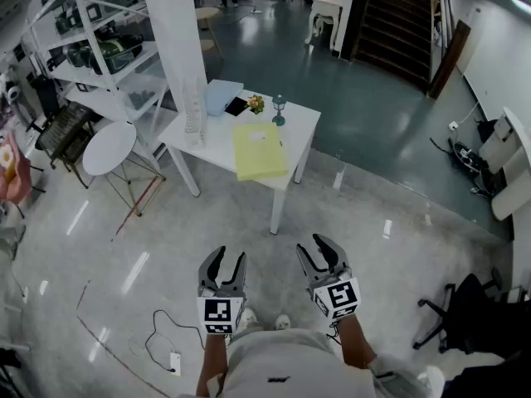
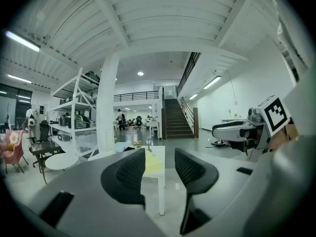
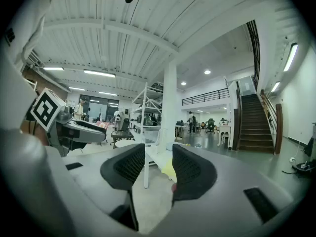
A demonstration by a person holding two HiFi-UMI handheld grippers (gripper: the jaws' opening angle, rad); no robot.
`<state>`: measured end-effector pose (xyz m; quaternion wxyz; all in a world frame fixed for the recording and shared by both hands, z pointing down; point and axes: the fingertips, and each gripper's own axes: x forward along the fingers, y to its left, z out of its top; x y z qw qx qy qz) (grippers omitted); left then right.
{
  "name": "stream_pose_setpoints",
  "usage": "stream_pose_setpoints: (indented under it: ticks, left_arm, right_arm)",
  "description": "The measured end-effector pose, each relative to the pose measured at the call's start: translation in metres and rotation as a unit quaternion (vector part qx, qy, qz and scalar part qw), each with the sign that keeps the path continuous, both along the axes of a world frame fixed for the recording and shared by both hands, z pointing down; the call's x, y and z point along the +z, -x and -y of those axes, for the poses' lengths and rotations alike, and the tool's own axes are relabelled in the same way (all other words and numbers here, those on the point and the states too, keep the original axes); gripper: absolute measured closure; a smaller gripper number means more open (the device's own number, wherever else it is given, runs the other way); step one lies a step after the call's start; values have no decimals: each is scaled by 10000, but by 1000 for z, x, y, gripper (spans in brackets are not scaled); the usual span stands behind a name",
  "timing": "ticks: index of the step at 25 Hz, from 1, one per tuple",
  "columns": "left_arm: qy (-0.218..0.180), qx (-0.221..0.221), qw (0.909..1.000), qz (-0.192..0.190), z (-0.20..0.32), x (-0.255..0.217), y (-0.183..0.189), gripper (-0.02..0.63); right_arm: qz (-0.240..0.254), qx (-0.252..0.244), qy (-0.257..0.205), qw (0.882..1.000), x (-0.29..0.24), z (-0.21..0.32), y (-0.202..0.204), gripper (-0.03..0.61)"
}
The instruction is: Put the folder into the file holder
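A person stood on the pale floor [image 1: 99, 247] of an open workshop, well short of a white worktop [image 1: 303, 120], with a hand-held gripper in each hand and both pointed at it, close to level. The left hand-held gripper [image 1: 229, 255] had its jaws parted by a narrow gap and held nothing; its own view looked through that gap to the far worktop edge. The right hand-held gripper [image 1: 308, 245] was likewise released, its dark ribbed pads [image 3: 189, 171] close but not touching, with only floor and worktop seen between them. The two tools were held side by side, apart from each other, their marker cubes turned up towards the head camera. The yellow folder [image 1: 259, 150] lay flat on the near part of the worktop, one end reaching its front edge, untouched by either tool. The file holder [image 1: 194, 116], pale and see-through, stood upright at the worktop's left end, apart from the folder. Behind the folder sat a light blue item [image 1: 221, 96], a small dark item [image 1: 237, 106], a sprig of flowers [image 1: 255, 103] and a small teal ornament [image 1: 279, 109]. A round white side table [image 1: 109, 148] and white shelving [image 1: 99, 52] stood left of the worktop, a dark staircase [image 1: 398, 19] rose at the back, and a cable [image 1: 166, 342] trailed across the floor near the person's feet.
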<state>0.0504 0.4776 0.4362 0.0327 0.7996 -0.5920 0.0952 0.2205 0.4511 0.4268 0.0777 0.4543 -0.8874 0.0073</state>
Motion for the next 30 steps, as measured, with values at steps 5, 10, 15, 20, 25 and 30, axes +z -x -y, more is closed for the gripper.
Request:
stream_pose_setpoints:
  ticks: [5,10,15,20,25,30]
  left_arm:
    - [24,-71,10000,-20,-18,4,-38,416]
    - [128,-186,9997,-7,-24,11,-52,420]
    - [173,-257,9995,3,-11,18,-56,426]
    - [137,-296,9995,47,15,18,-54,430]
    - [166,-293,9994,36,50,23,-47,430]
    - [207,-258,9994,-24,95,28,-31,433]
  right_arm:
    - [14,-199,55,9998,7,-10,-26,400]
    - [200,-321,185,9991,13,-10,-35,399]
    - [110,-444,315,9985,24,3,-36,399]
    - [83,-481,356,9982,27,28,-35,399]
    - [30,-490,387,9980,31,62,-27,399]
    - [-30,-452,398,9982,34,103,-13,399]
